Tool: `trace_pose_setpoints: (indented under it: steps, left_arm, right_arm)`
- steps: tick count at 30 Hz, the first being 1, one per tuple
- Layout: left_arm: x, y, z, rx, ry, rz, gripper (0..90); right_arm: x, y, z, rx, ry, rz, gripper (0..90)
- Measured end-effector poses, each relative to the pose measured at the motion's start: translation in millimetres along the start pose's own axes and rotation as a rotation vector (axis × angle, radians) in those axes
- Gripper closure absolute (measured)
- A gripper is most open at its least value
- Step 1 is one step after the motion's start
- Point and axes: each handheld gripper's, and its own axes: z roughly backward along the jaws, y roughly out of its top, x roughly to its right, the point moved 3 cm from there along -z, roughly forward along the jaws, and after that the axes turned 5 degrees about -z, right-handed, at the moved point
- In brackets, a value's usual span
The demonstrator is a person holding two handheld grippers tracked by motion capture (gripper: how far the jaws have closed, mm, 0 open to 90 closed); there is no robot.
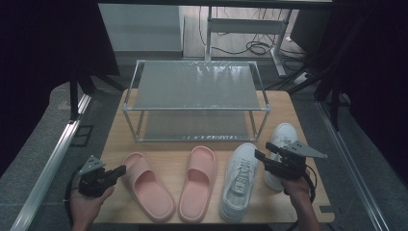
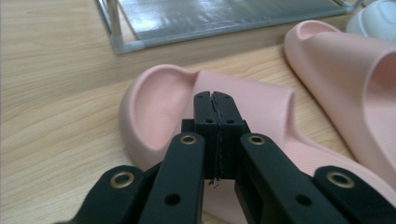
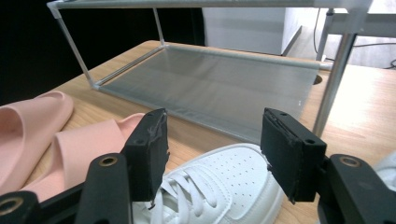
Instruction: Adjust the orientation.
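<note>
Left pink slide (image 1: 146, 185): lies on the table (image 1: 115, 139) at the front left. Its long axis runs on a slant, the rounded end up-left towards the rack and the other end down-right at the front edge. Sole down, strap over the lower half.
Same slide, left gripper view (image 2: 154, 112): the cupped end and raised rim sit just past my jaw tips, the strap beyond them.
My left hand-held gripper (image 1: 120, 170): jaws pressed together with nothing between them. The tips point at the upper-left rim of the slide, just beside it; I cannot tell whether they touch.
Right pink slide (image 1: 197, 185): just beside the first one, its long axis close to straight front-to-back and leaning a little to the right at the far end.
Left white sneaker (image 1: 239, 180): next along to the right, laces up, toe towards the rack, heel at the front edge.
My right hand-held gripper (image 1: 260, 155): jaws spread and gripping nothing, held over the toe of that sneaker (image 3: 224, 186).
Right white sneaker (image 1: 281, 139): partly behind my right hand-held gripper, toe towards the rack.
Shoe rack (image 1: 195, 98): two-tier metal frame with grey shelves at the back of the table, well apart from the slides.
</note>
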Motion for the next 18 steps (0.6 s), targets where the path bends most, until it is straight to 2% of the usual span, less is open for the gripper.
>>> trace_pose_setpoints:
  steps: [6, 9, 15, 18]
  left_arm:
    - [-10.1, -12.0, -4.7, -0.036, 0.023, 0.028, 90.0]
    - [-15.2, -19.8, -4.8, -0.049, 0.031, 0.046, 90.0]
    - [-23.2, -37.0, -1.3, -0.071, 0.045, 0.081, 90.0]
    - [-24.9, -40.0, 0.3, -0.066, 0.046, 0.091, 90.0]
  right_arm:
    - [2.8, -3.2, -5.2, -0.019, -0.003, -0.004, 41.6]
    - [1.4, -4.8, -8.7, -0.032, 0.013, 0.018, 41.4]
    - [-2.5, -5.6, -5.7, -0.041, 0.025, 0.017, 41.3]
    - [-2.1, -5.4, -4.6, -0.042, 0.032, 0.012, 41.5]
